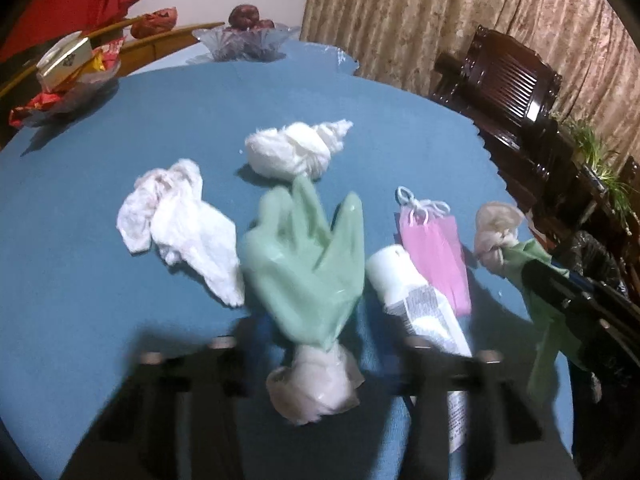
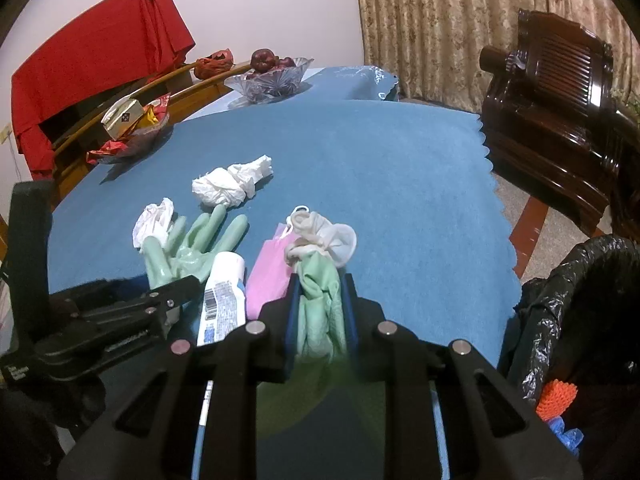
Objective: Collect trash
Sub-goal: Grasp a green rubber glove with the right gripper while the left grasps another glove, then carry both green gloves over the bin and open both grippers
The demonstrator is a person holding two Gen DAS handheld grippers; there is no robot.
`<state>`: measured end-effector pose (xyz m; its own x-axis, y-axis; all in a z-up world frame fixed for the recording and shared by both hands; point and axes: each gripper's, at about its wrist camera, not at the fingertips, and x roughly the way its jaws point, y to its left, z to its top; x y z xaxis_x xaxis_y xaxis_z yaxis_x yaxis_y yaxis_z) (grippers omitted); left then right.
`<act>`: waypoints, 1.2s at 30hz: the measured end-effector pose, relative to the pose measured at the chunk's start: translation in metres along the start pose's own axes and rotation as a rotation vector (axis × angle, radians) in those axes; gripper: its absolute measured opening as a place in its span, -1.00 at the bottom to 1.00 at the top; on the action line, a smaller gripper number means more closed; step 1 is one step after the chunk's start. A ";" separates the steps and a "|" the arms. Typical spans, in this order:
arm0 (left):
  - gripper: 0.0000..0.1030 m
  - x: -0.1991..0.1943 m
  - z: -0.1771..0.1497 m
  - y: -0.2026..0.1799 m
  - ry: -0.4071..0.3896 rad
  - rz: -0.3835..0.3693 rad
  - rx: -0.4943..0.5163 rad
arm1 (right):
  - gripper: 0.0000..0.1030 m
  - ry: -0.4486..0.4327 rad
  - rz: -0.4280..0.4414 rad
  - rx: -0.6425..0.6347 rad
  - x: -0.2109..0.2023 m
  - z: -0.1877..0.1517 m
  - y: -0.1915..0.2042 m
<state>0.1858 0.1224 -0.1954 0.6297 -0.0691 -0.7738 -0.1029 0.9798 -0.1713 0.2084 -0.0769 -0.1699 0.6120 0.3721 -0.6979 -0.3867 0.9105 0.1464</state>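
Green glove (image 2: 320, 308) clamped in right gripper (image 2: 320, 312) | left gripper (image 1: 314, 364) jaws closing round second glove (image 1: 304, 256), grip unclear | next: carry to bin (image 2: 580, 280)

Cloth (image 2: 360, 168) on my table: plain blue, scalloped edge. Glove (image 1: 304, 256) pale green with an off-white cuff; second glove (image 2: 320, 300), between my blue pads (image 2: 291, 308), the same green and off-white. Mask (image 1: 436, 252) pink, white loops. Tube (image 2: 222, 292) white with small blue and grey print. Tissues (image 1: 180, 232) white, one faintly pink-stained. Curtain (image 2: 432, 20) tan with a mottled floral pattern. Chair (image 2: 560, 92) dark brown, glossy. Bin bag (image 2: 560, 312) black. Drape (image 2: 92, 64) red. Bowl (image 2: 268, 80) clear cut glass, dark red fruit.
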 end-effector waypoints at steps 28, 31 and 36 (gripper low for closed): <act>-0.61 -0.123 0.014 -0.090 -0.232 -0.166 0.109 | -0.65 -0.230 -0.051 0.024 -0.150 0.010 -0.034; -0.61 -0.127 0.012 -0.115 -0.230 -0.214 0.141 | -0.65 -0.245 -0.088 0.040 -0.169 0.006 -0.049; -0.61 -0.124 0.009 -0.162 -0.205 -0.291 0.206 | -0.65 -0.254 -0.175 0.078 -0.198 -0.009 -0.085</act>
<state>0.1312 -0.0259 -0.0668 0.7521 -0.3307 -0.5701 0.2456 0.9433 -0.2233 0.1138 -0.2291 -0.0508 0.8209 0.2326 -0.5216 -0.2123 0.9721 0.0995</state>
